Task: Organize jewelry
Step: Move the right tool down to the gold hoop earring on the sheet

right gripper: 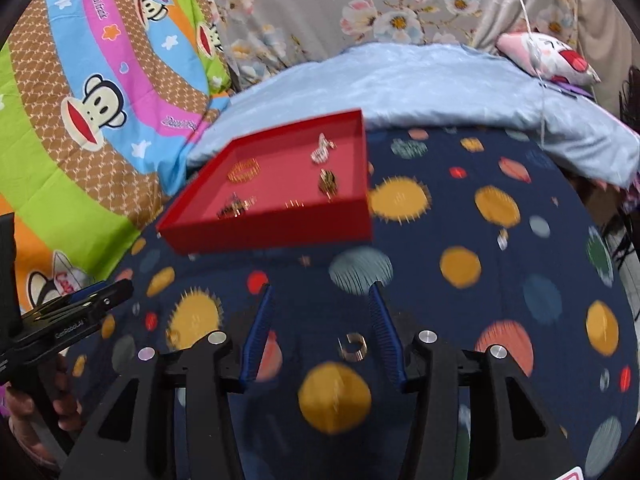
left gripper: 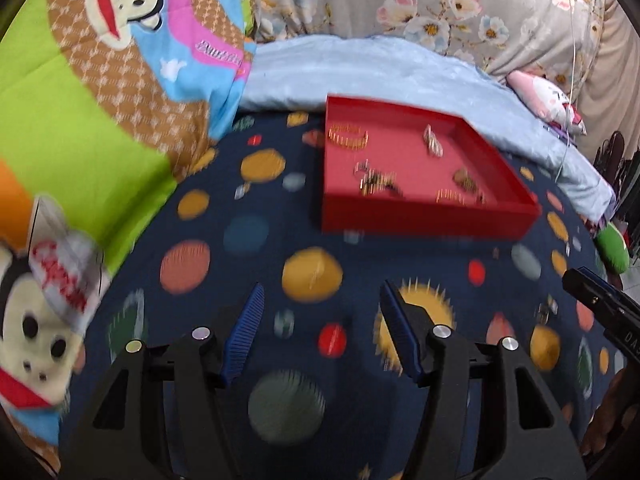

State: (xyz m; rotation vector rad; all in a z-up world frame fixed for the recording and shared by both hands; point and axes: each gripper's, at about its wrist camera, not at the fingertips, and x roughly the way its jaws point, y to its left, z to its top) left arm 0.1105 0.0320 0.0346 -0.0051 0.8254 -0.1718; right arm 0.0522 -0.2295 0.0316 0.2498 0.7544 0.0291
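Note:
A red tray (left gripper: 424, 216) (right gripper: 272, 232) lies on a navy spotted bedspread and holds several gold and silver jewelry pieces, among them a gold bangle (left gripper: 348, 136) (right gripper: 244, 170). My left gripper (left gripper: 322, 300) is open and empty, low over the bedspread in front of the tray. My right gripper (right gripper: 322, 300) is open; a small gold ring-like piece (right gripper: 352, 347) lies on the bedspread between its fingers, near the right finger (right gripper: 386, 336). Another small piece (right gripper: 502, 238) lies on the spread to the right of the tray. The right gripper's tip shows in the left wrist view (left gripper: 596, 296).
A bright cartoon-monkey quilt (left gripper: 100, 100) (right gripper: 92, 100) is bunched at the left. A light blue blanket (left gripper: 360, 68) (right gripper: 440, 80) and a floral cover lie behind the tray. A pink plush (right gripper: 548, 56) sits at the far right. The left gripper's body (right gripper: 64, 320) is at the left.

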